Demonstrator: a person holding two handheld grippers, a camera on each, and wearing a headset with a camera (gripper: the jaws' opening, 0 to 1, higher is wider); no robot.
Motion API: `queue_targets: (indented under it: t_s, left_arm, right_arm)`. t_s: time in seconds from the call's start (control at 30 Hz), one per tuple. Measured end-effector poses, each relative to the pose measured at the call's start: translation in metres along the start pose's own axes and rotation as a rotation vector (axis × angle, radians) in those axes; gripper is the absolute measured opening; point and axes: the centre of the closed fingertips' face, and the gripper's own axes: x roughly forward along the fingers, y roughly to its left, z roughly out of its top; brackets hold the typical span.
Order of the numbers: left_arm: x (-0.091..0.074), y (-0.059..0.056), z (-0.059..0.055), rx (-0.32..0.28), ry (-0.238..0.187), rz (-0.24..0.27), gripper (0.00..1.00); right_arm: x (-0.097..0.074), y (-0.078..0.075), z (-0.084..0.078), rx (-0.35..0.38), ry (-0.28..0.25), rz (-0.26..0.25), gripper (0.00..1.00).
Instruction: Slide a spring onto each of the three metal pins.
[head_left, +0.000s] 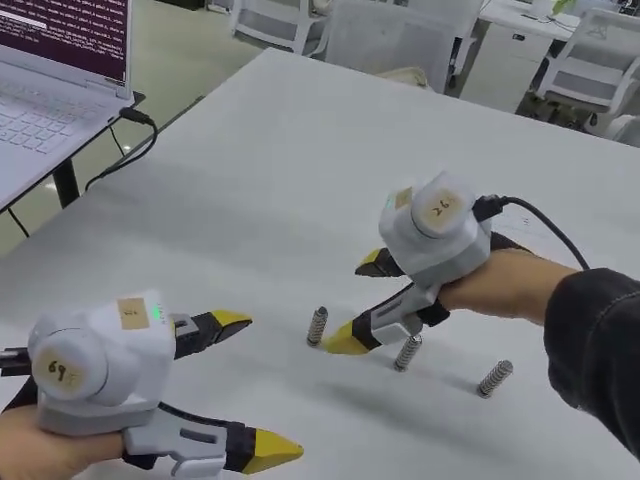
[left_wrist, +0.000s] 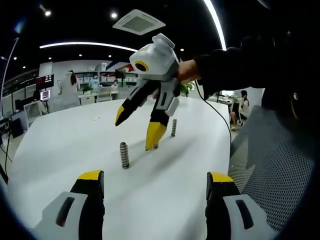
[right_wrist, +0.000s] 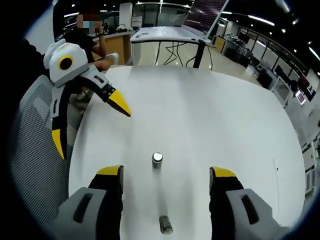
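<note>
Three coiled springs stand upright on the white table: a left spring (head_left: 317, 326), a middle spring (head_left: 407, 352) and a right spring (head_left: 494, 378). My right gripper (head_left: 358, 300) hovers open over them, its lower fingertip (head_left: 345, 340) between the left and middle springs. In the right gripper view its jaws (right_wrist: 166, 172) are spread with nothing held; one spring with a shiny round pin top (right_wrist: 157, 159) sits ahead between them, and another spring (right_wrist: 165, 225) lies closer in. My left gripper (head_left: 252, 385) is open at the near left, and its jaws (left_wrist: 156, 176) face the nearest spring (left_wrist: 124, 155).
An open laptop (head_left: 45, 75) sits on a side stand at the far left, and its black cable (head_left: 130, 150) hangs by the table edge. Office chairs (head_left: 390, 40) stand beyond the far edge. The white tabletop (head_left: 300, 180) stretches wide behind the springs.
</note>
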Motion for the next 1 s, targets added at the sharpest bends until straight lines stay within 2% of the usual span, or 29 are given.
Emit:
queue_targets:
  t_s: [0.27,0.37,0.6,0.87,1.0]
  left_arm:
    - [0.001,0.002,0.003,-0.001,0.000,0.006,0.81]
    - [0.002,0.002,0.004,-0.002,0.000,0.009,0.81]
    - [0.001,0.005,0.007,0.000,0.000,0.015,0.81]
    - [0.003,0.007,0.015,0.011,0.001,0.014,0.81]
    - [0.004,0.007,0.017,0.013,0.000,0.010,0.81]
  right_arm:
    - [-0.013,-0.007,0.000,0.046,-0.113,-0.057,0.93]
    - [-0.018,-0.009,-0.001,0.070,-0.152,-0.073,0.99]
    - [-0.030,-0.014,-0.007,0.118,-0.205,-0.105,1.00]
    - [-0.057,-0.025,-0.018,0.174,-0.264,-0.175,1.00]
    - [-0.069,-0.030,-0.026,0.200,-0.275,-0.203,1.00]
